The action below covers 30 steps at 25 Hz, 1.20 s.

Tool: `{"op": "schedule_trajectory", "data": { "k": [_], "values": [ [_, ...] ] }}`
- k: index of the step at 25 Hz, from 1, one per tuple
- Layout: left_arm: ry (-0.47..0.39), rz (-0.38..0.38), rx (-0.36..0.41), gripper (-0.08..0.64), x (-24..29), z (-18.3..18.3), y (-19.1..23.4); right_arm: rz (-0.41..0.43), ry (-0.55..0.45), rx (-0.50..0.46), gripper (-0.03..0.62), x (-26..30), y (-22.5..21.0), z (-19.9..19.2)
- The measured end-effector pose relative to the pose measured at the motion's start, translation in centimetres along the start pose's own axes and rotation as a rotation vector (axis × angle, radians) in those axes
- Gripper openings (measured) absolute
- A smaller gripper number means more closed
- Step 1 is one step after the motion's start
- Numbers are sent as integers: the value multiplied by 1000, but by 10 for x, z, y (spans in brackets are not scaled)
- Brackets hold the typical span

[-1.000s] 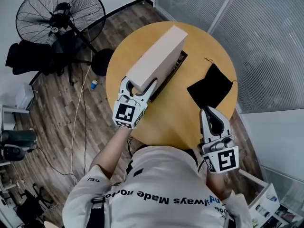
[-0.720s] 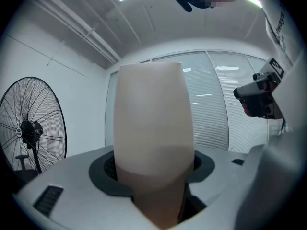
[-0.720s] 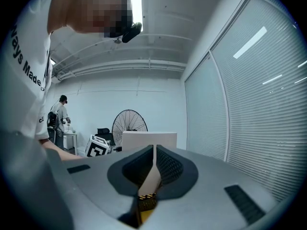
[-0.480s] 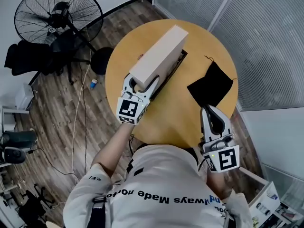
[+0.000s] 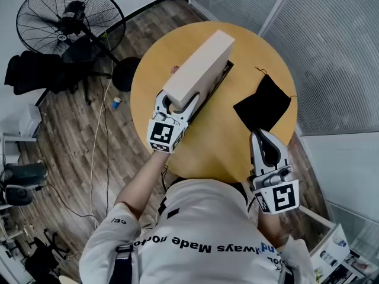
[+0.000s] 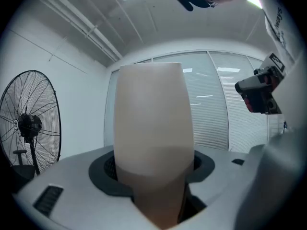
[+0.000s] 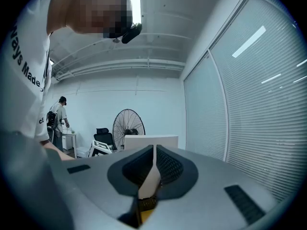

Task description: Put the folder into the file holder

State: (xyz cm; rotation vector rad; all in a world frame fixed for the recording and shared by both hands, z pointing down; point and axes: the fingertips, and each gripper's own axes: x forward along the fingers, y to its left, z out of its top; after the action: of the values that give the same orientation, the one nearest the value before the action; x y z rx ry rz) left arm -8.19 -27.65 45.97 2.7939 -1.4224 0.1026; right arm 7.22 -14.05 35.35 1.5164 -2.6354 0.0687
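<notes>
the folder (image 5: 198, 70) is a thick, smooth, pale beige slab with square edges, over the left half of a round, yellow wood-look table (image 5: 225, 141). in the head view its long axis runs from the near left to the far right, with the free end pointing away from the person. the left gripper (image 5: 176, 100) has its jaws wide and clamped on the folder's near end. a strip of the dark mesh holder (image 5: 224, 76) shows along the folder's right side, lying the same way; whether the two touch i cannot tell.

a limp black cloth (image 5: 263, 106) lies well apart on the right. the right gripper (image 5: 260, 136) sits near it at the table's near edge, its jaws closed together with nothing in them.

the left gripper view shows the folder (image 6: 152, 128) end-on, a rounded pale mass filling the gap, and hides the holder. only the right gripper view shows the folder (image 7: 151, 140) side-on as a low pale bar, and a person (image 7: 56, 121) standing far back. a wire-caged fan (image 5: 62, 19) stands on the plank floor.
</notes>
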Motion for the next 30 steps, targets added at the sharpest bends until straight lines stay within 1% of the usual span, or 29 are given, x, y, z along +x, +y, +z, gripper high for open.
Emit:
{"op": "schedule_trajectory", "data": {
  "k": [9, 30],
  "values": [
    [-4, -11, 4, 284, 4, -6, -3, -7, -2, 5, 43, 1, -2, -1],
    [3, -3, 5, 284, 5, -18, -5, -5, -2, 10, 43, 0, -4, 0]
  ]
}}
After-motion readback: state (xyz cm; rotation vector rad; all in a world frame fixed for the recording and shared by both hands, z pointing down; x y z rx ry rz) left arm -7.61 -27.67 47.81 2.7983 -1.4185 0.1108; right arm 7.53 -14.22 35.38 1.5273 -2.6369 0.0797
